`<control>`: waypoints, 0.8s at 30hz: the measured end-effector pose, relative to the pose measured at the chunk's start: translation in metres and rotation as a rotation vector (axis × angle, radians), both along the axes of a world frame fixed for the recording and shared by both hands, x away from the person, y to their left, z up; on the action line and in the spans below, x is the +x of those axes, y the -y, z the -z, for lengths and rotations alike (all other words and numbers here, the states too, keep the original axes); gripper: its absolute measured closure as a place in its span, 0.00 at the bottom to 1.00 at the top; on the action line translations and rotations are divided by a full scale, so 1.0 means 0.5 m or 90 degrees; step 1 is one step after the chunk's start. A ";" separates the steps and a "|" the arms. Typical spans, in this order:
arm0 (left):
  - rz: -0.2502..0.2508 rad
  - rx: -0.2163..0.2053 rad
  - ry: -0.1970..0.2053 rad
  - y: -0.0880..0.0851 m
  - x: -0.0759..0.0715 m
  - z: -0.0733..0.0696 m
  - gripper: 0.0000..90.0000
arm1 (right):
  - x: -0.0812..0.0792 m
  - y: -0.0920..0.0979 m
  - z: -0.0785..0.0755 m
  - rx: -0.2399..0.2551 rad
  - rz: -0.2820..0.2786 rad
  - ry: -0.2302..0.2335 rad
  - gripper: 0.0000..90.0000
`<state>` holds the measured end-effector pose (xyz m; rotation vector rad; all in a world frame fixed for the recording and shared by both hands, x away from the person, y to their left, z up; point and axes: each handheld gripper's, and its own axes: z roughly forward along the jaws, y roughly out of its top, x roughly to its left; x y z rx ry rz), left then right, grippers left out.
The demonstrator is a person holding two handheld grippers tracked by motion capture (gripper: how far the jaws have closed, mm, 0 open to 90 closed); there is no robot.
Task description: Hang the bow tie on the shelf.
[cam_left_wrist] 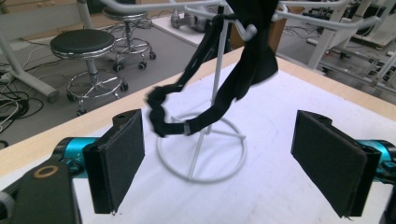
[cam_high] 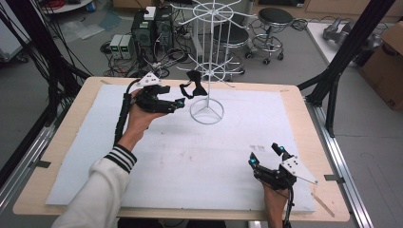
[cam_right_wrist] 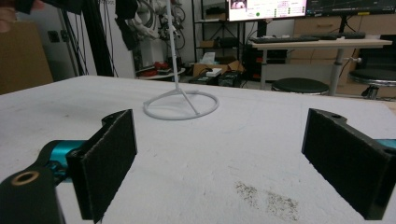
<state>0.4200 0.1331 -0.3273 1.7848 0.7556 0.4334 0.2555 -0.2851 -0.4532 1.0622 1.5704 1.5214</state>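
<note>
Left gripper (cam_high: 177,103): we hold it raised just short of the bow tie, jaws spread wide with nothing between the pads (cam_left_wrist: 121,163).
Bow tie (cam_left_wrist: 252,60): it hangs from a hook of the white wire stand, ahead of and above our left fingers, clear of both pads; its strap (cam_left_wrist: 187,119) droops in a loop toward the left pad without touching it.
Reason for placement: we judge the tie is hung so its own weight keeps it on the hook, letting us leave it ungripped.
Right gripper (cam_high: 267,155): we rest it low near the table's near edge, well apart from the stand, jaws wide and empty, out of the working path.
Wire stand (cam_high: 207,71): its ring base (cam_right_wrist: 181,105) lies beyond our right fingers.
Count: two grippers, one bow tie, one stand, one white mat (cam_high: 199,156).
</note>
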 end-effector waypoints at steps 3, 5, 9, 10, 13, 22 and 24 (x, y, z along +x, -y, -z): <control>0.003 -0.010 0.017 -0.025 -0.026 0.005 0.20 | 0.000 0.001 0.000 0.006 0.001 -0.003 0.10; -0.004 -0.003 0.041 -0.040 -0.047 0.009 0.20 | -0.001 0.000 0.000 0.007 0.001 -0.006 0.10; 0.000 -0.020 0.069 -0.075 -0.094 0.026 0.20 | 0.000 0.001 0.000 0.007 0.001 -0.002 0.10; -0.002 -0.018 0.075 -0.083 -0.105 0.031 0.20 | -0.001 0.001 0.000 0.007 0.001 0.000 0.10; -0.018 -0.023 0.116 -0.113 -0.143 0.053 0.20 | -0.002 0.000 0.000 0.004 0.000 0.002 0.10; -0.077 -0.054 0.152 -0.204 -0.221 0.132 0.20 | -0.004 -0.001 0.001 0.002 0.000 0.006 0.10; -0.095 -0.054 0.160 -0.224 -0.235 0.153 0.20 | -0.004 -0.001 0.001 -0.001 0.002 0.008 0.10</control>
